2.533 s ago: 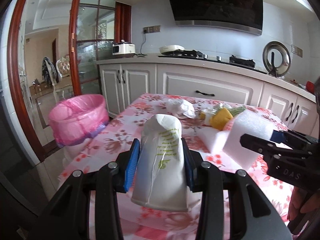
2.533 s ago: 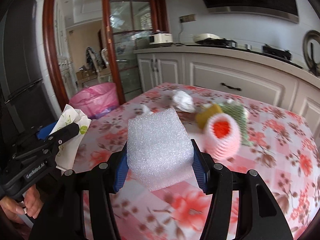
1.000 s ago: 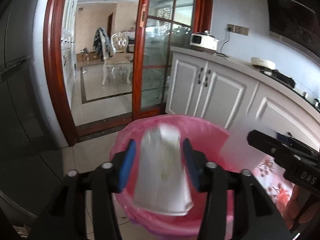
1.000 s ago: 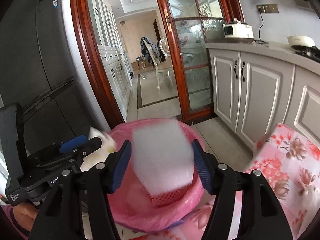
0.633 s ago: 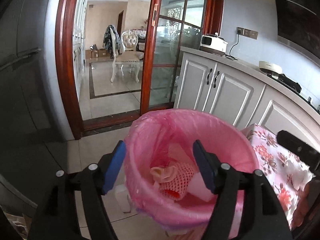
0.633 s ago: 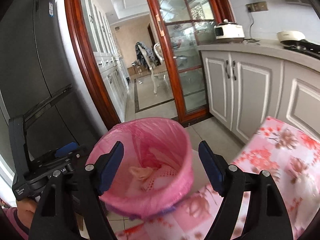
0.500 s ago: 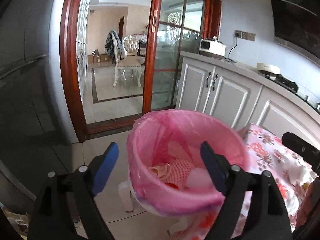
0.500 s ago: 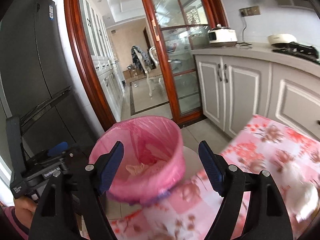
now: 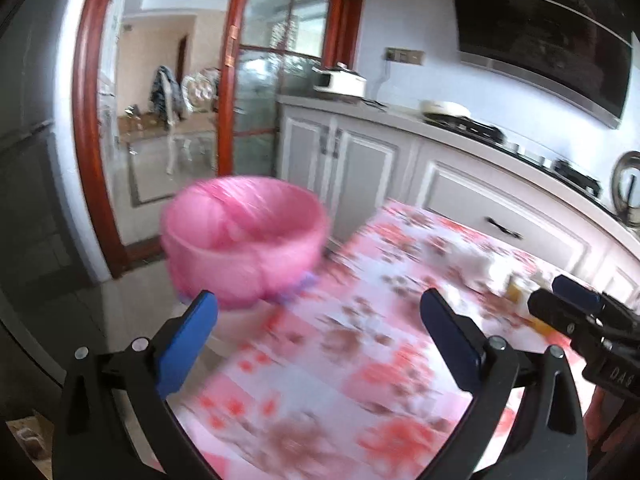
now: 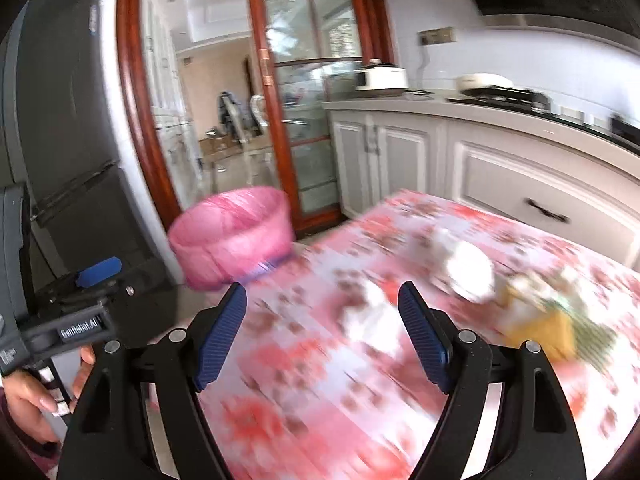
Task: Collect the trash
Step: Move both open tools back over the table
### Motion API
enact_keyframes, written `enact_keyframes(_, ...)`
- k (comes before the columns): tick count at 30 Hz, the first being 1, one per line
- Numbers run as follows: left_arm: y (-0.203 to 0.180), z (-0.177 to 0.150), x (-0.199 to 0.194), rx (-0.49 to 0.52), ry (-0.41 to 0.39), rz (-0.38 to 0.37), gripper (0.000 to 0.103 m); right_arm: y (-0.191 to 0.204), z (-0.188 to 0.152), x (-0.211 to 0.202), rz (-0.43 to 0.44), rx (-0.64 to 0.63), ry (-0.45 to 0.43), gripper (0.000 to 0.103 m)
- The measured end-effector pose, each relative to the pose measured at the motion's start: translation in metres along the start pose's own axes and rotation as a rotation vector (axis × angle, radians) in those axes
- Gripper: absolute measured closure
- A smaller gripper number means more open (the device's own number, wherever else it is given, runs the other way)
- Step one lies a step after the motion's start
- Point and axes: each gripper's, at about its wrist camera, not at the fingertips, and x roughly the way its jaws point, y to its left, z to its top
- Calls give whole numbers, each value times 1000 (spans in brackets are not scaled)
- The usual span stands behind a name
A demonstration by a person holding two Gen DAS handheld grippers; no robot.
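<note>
Left wrist view: left tool [image 9: 318, 320] empty, jaws opening; pink-lined trash bin [image 9: 244, 240] just beyond its left pad, off floral surface [image 9: 360, 360].
Right wrist view: right tool [image 10: 322, 330] released, empty; crumpled white trash [image 10: 468, 270] ahead-right. Judgement: steady tool, straddle scrap before clenching.

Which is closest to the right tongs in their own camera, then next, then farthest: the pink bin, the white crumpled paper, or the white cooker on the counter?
1. White crumpled paper: on the flowery table, just ahead and a bit right of the right tongs.
2. Pink bin: off the table's far left end.
3. White cooker: on the counter, far back.
</note>
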Motion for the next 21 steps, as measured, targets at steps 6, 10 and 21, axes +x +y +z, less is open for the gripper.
enact_keyframes(6, -62, -28, -13, 74, 18, -85, 5, -49, -44, -55, -108, 87, -9, 28)
enact_keyframes(10, -95, -39, -17, 110, 26, -127, 5, -74, -66, -82, -166, 117, -10, 28)
enact_keyframes(21, -145, -77, -15, 215, 61, -174, 5, -129, -94, -71, -258, 221, 38, 28)
